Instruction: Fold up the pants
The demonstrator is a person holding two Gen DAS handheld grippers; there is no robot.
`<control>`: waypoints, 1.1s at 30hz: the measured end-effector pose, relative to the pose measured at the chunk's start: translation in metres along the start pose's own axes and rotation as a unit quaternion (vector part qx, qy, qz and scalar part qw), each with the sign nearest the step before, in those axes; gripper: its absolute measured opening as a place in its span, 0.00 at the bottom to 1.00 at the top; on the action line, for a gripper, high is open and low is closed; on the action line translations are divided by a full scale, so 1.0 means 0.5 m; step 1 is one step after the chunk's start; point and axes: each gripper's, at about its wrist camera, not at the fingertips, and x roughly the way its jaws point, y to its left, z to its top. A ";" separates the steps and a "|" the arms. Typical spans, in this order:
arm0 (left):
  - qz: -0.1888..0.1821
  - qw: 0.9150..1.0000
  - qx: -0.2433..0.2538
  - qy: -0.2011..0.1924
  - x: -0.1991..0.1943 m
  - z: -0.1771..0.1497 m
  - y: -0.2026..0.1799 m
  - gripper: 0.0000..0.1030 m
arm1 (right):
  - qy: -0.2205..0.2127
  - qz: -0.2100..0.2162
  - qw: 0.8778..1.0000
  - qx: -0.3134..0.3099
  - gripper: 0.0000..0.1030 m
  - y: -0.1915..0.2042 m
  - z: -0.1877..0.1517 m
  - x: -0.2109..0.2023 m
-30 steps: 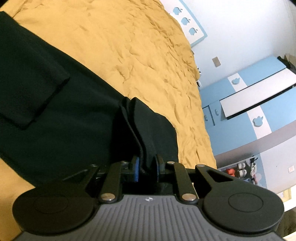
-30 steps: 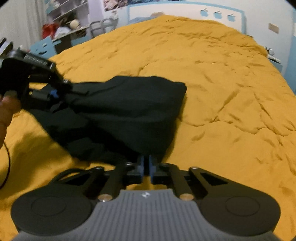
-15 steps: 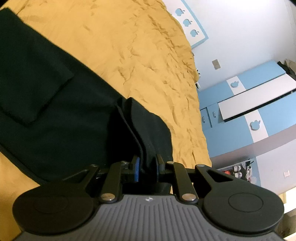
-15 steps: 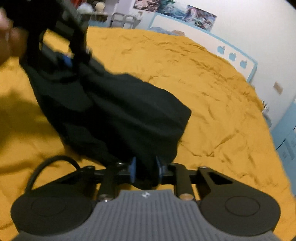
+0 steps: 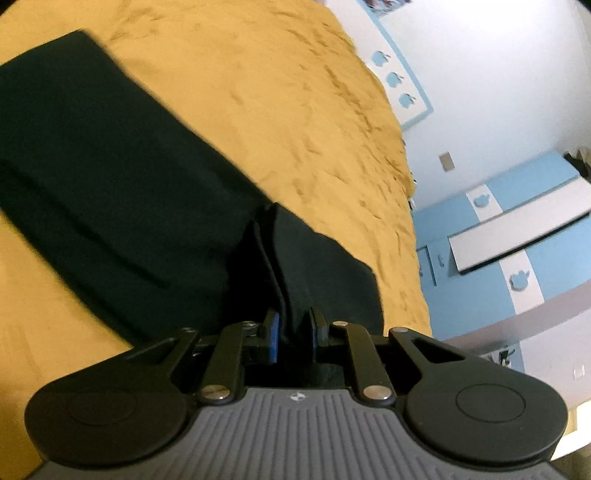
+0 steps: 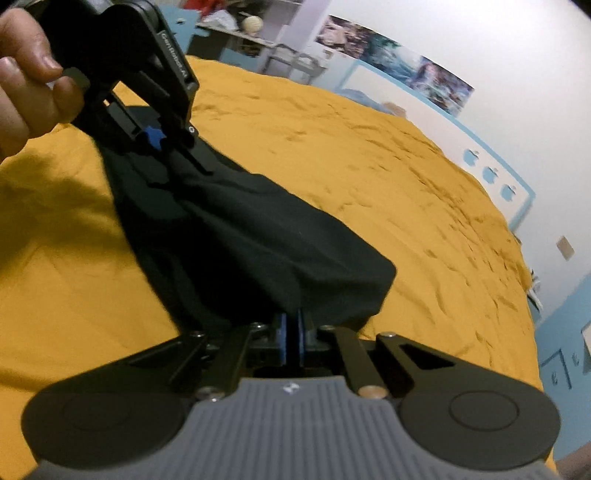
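Observation:
The black pants (image 5: pixel 110 177) lie stretched over the mustard-yellow bedspread (image 5: pixel 280 92). My left gripper (image 5: pixel 293 334) is shut on a bunched edge of the pants and holds it lifted. In the right wrist view my right gripper (image 6: pixel 291 338) is shut on another edge of the pants (image 6: pixel 258 240), also raised. The left gripper (image 6: pixel 155 107) shows there at upper left in a hand, with the cloth spanning between the two grippers.
The bedspread (image 6: pixel 406 177) extends far around the pants. Blue and white cabinets (image 5: pixel 517 236) stand past the bed's edge. A white wall with apple decals (image 6: pixel 491 173) and posters borders the bed. Cluttered shelves (image 6: pixel 240 26) stand at the far end.
Both grippers have lifted the held edges higher and the pants have pulled out longer and flatter. My right gripper closed onto the cloth. The left gripper now sits high in the right view.

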 end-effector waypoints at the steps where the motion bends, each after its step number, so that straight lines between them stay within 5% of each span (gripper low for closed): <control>1: 0.003 1.000 -0.002 0.006 0.005 0.000 0.010 0.16 | 0.013 0.005 1.000 -0.006 0.01 0.008 -0.001 0.012; 7: 0.032 0.999 0.016 0.037 0.049 -0.006 0.044 0.18 | 0.064 0.028 0.997 -0.024 0.07 0.016 -0.021 0.029; 12: 0.035 0.999 0.024 0.029 0.035 0.000 0.042 0.18 | 0.071 0.089 0.989 0.089 0.07 -0.075 -0.006 -0.007; 17: 0.048 0.998 0.043 0.016 0.007 -0.005 0.046 0.17 | 0.032 0.043 0.977 0.207 0.15 -0.160 0.004 0.008; 21: 0.060 0.997 0.057 0.004 -0.007 -0.006 0.033 0.16 | 0.046 0.061 0.960 0.268 0.13 -0.199 0.001 0.097; 24: 0.063 0.993 0.097 -0.021 -0.036 -0.007 -0.005 0.16 | 0.084 -0.023 0.961 0.261 0.14 -0.212 -0.013 0.145; 28: 0.064 0.982 0.172 -0.036 -0.039 0.002 -0.073 0.17 | 0.002 0.011 0.937 0.350 0.14 -0.252 -0.031 0.087; 33: 0.048 0.974 0.223 -0.007 0.042 -0.013 -0.129 0.18 | -0.016 0.050 0.957 0.284 0.14 -0.206 -0.025 0.093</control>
